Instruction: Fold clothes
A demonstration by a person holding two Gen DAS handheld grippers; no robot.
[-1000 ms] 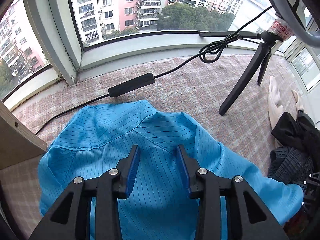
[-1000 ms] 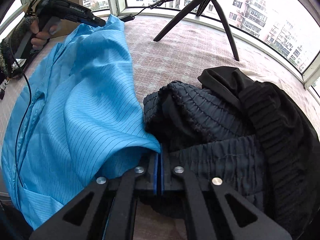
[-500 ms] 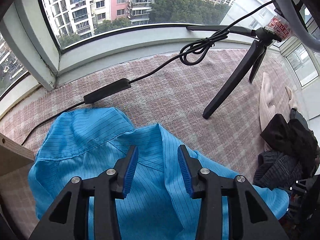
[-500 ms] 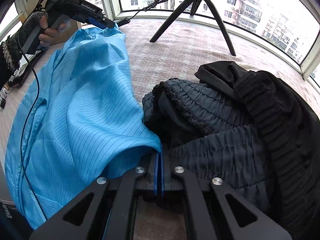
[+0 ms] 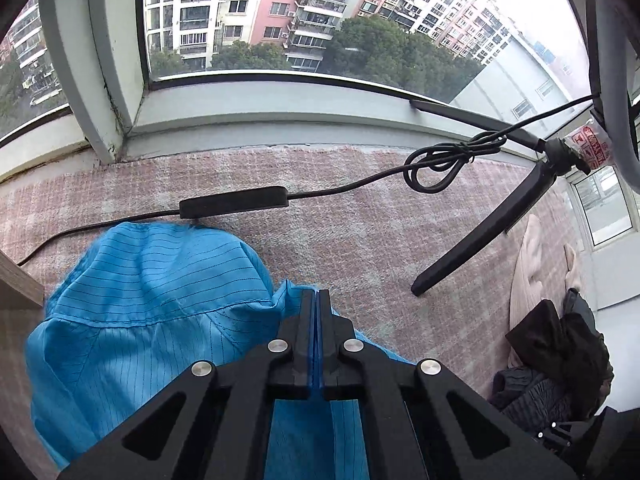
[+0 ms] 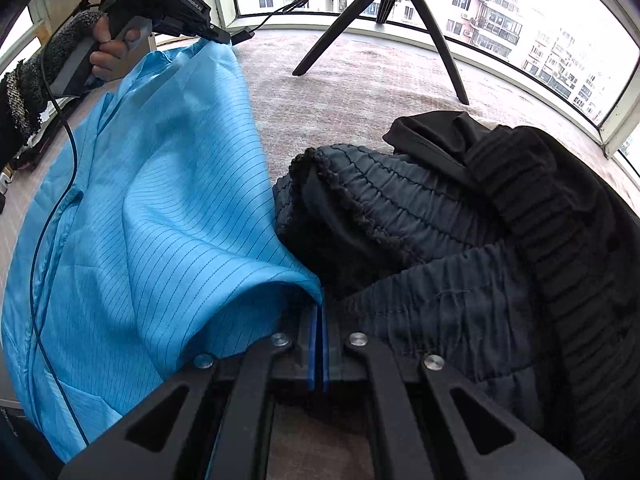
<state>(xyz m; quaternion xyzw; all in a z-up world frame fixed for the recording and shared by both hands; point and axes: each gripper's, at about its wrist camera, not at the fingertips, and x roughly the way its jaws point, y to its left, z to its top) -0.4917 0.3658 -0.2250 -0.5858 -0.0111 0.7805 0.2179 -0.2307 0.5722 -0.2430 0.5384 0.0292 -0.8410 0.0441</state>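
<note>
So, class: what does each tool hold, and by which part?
Both hold the blue garment: left tool near its collar end, right tool on an edge fold.

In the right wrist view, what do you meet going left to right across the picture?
Person's hand holding the left gripper → blue striped garment → tripod → pile of dark clothes.

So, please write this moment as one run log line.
step: grasp | left gripper: shut on blue shirt | right gripper: shut on blue shirt
</note>
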